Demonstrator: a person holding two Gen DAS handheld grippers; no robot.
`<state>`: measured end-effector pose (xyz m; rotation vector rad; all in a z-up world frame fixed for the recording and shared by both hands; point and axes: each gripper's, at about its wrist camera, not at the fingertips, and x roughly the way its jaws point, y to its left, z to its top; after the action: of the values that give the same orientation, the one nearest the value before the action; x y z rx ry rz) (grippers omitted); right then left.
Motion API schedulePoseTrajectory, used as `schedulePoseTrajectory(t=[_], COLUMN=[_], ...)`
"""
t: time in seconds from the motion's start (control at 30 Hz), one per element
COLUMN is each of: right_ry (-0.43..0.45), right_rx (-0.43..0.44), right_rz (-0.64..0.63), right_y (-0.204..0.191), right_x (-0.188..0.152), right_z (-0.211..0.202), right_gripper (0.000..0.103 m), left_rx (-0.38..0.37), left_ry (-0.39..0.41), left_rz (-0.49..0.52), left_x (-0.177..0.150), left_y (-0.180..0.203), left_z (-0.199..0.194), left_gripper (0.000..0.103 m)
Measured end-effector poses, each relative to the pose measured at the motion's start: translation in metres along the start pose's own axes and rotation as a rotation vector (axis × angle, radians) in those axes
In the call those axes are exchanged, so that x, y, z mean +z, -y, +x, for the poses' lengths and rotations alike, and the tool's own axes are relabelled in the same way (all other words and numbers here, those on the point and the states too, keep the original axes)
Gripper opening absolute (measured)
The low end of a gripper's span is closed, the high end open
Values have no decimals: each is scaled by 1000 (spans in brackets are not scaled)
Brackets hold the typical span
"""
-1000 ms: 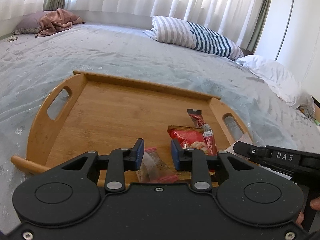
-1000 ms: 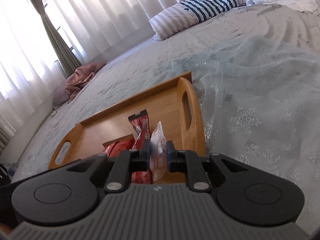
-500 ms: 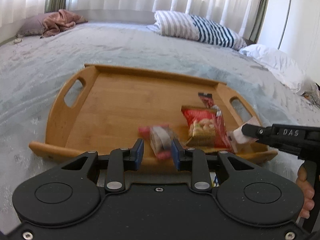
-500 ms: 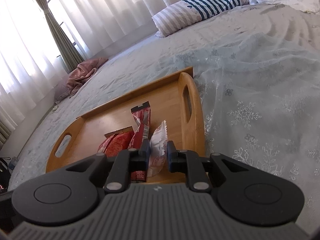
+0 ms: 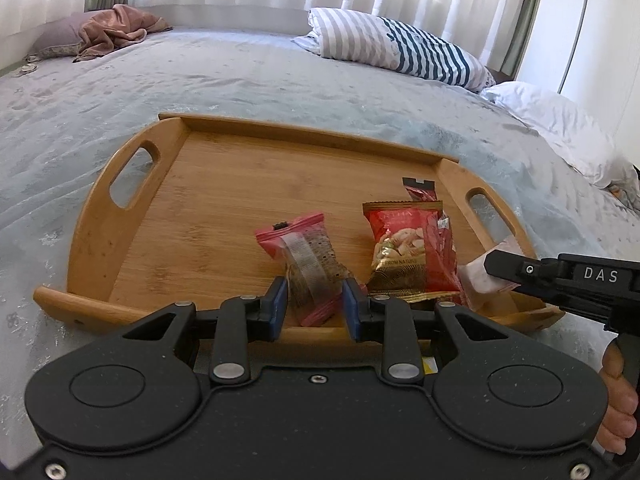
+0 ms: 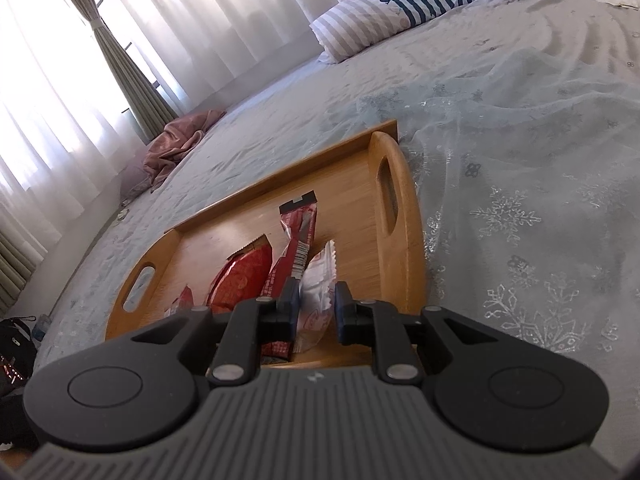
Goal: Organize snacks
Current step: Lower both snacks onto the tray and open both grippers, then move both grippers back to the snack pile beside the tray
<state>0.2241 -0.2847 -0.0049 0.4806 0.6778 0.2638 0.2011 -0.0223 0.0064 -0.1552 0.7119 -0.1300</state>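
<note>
A wooden tray [image 5: 224, 184] with cut-out handles lies on the bed. My left gripper [image 5: 315, 296] is shut on the near end of a pink snack packet [image 5: 304, 248], whose far end reaches out over the tray floor. To its right lie a red nut packet [image 5: 408, 248] and, behind that, a red bar wrapper [image 5: 420, 192]. At the tray's right end my right gripper [image 6: 317, 304] is shut on a white packet [image 6: 318, 292], held on edge beside the red bar wrapper [image 6: 298, 228]. Both held packets are partly hidden by the fingers.
The tray sits on a grey-blue bed cover with a sheer snowflake cloth [image 6: 520, 216] to its right. A striped pillow [image 5: 400, 48] and a white pillow [image 5: 560, 120] lie at the far side. A pink-brown cloth [image 5: 116, 28] is far left. A black bag [image 6: 12, 340] sits beside the bed.
The left view has pulled back, so the whole tray shows, and the pink packet sticks farther out past the left fingers. The right gripper keeps the white packet in much the same place.
</note>
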Motion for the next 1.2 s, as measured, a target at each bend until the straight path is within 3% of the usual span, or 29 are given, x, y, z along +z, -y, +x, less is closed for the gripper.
schedulePoseTrajectory(t=[0.3, 0.4, 0.43, 0.47, 0.6, 0.77, 0.97, 1.2], right_ry=[-7, 13, 20, 24, 38, 71, 115, 160], right_rx=[-1, 11, 20, 23, -12, -41, -66, -99], right_rz=[15, 15, 11, 8, -45, -106, -180, -249], right_y=[0, 0, 0, 0, -5, -9, -18, -32], right_x=[1, 0, 0, -1, -1, -4, -15, -46], right_z=[6, 3, 1, -1, -9, -25, -47, -63], right_gripper=[28, 43, 59, 64, 67, 79, 88, 91], left_rx=[8, 4, 7, 9, 2, -14, -18, -13], left_ry=[3, 17, 25, 35, 59, 96, 140, 157], left_rz=[-18, -1, 12, 29, 54, 67, 96, 111], left_x=[6, 4, 4, 3, 2, -1, -11, -34], left_y=[2, 2, 2, 3, 5, 3, 1, -2], left_z=[9, 3, 0, -3, -16, -36, -64, -84], left_gripper=[28, 41, 46, 48, 61, 79, 88, 93])
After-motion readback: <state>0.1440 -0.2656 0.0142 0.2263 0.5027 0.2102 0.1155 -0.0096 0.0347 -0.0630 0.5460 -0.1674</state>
